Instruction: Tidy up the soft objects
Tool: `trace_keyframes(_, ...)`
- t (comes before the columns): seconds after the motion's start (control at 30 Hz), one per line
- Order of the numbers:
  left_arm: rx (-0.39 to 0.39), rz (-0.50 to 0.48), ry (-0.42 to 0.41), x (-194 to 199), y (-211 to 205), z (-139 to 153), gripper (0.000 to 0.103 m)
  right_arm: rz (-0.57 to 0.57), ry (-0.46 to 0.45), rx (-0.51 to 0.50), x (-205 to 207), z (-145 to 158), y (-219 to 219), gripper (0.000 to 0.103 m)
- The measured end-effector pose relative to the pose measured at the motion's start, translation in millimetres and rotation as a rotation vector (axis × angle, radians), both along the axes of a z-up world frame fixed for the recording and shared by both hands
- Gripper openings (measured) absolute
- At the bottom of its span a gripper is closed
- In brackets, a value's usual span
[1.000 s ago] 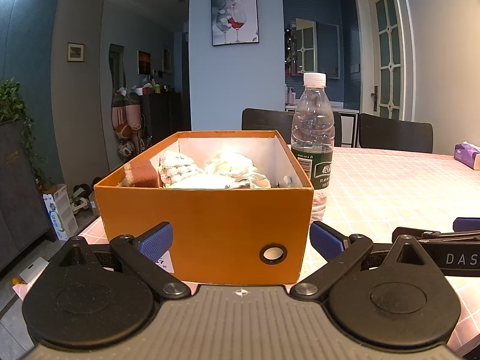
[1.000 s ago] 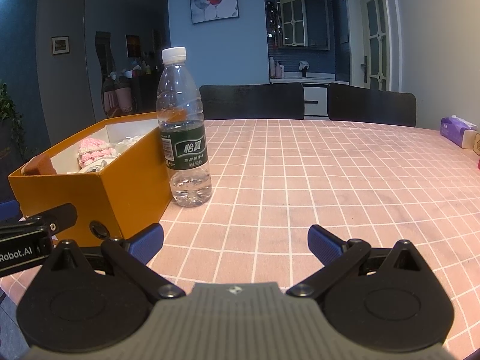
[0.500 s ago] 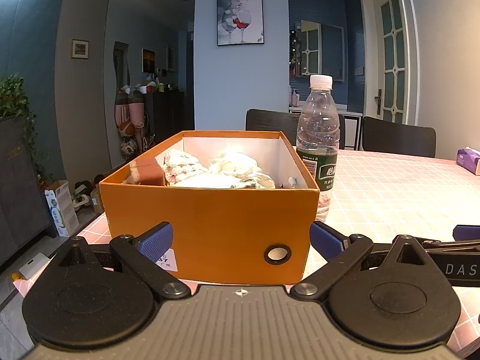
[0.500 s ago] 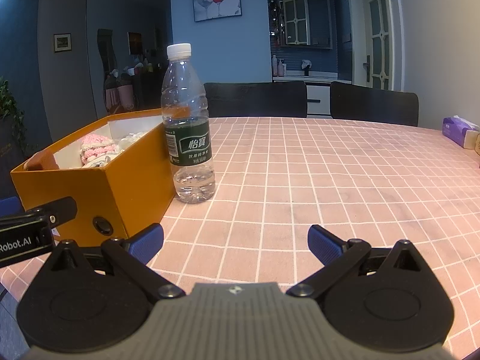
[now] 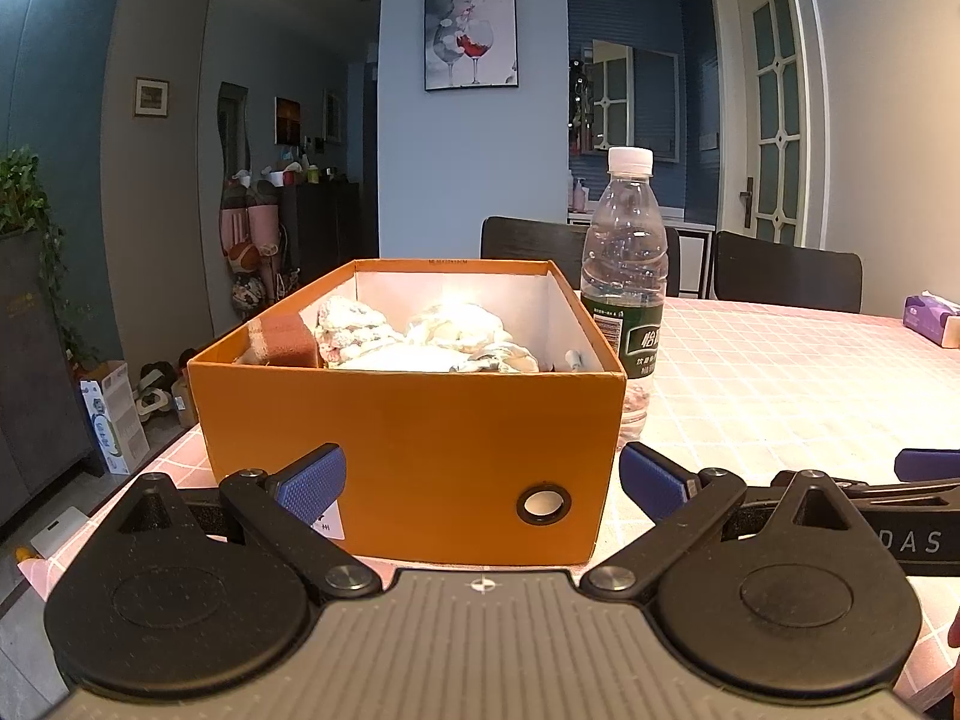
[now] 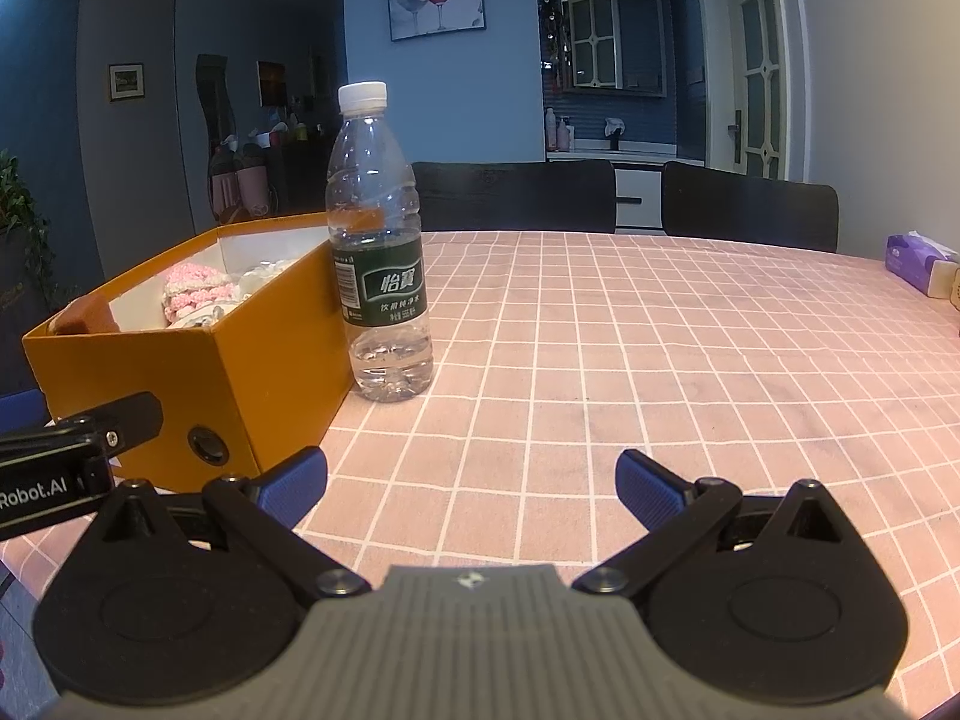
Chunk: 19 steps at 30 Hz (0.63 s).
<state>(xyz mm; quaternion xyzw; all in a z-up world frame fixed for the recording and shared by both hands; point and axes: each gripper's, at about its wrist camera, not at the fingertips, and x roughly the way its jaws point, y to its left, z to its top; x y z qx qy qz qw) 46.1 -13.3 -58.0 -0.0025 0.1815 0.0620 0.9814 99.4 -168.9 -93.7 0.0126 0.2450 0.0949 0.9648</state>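
An open orange box [image 5: 414,438] stands on the pink checked table and holds soft things: a pale knitted piece [image 5: 351,324], a crumpled white cloth [image 5: 462,333] and a brown sponge [image 5: 287,341]. My left gripper [image 5: 482,483] is open and empty, close to the box's near wall. The box also shows in the right wrist view [image 6: 240,354], with a pink knitted piece [image 6: 195,294] inside. My right gripper [image 6: 471,486] is open and empty, low over the table to the right of the box.
A clear water bottle [image 6: 381,252] with a green label stands against the box's right side; it also shows in the left wrist view [image 5: 627,300]. A purple tissue pack [image 6: 921,264] lies at the far right. Black chairs [image 6: 750,210] stand behind the table. The table edge runs left of the box.
Both grippers have drawn back a little from the box and bottle. Their jaws have stayed open, and nothing in the box has moved.
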Motion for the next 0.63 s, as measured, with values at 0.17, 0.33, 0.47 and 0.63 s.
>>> trace_keyframes(0.17, -0.002, -0.003, 0.000, 0.5, 0.0, -0.5, 0.103, 0.002, 0.002, -0.002, 0.0, -1.1, 1.6, 0.100)
trace_keyframes(0.33, 0.000, -0.006, -0.001, 1.6, -0.3, -0.8, 0.103, 0.003, 0.004, -0.003, -0.4, -1.8, 2.0, 0.100)
trace_keyframes(0.47, 0.000, -0.008, 0.000, 1.9, -0.4, -1.5, 0.103, 0.004, 0.008, -0.004, -0.9, -2.7, 2.5, 0.100)
trace_keyframes(0.63, 0.001, -0.013, 0.000, 1.3, 0.7, -1.6, 0.103, 0.006, 0.003, -0.005, -2.0, -1.9, 3.1, 0.100)
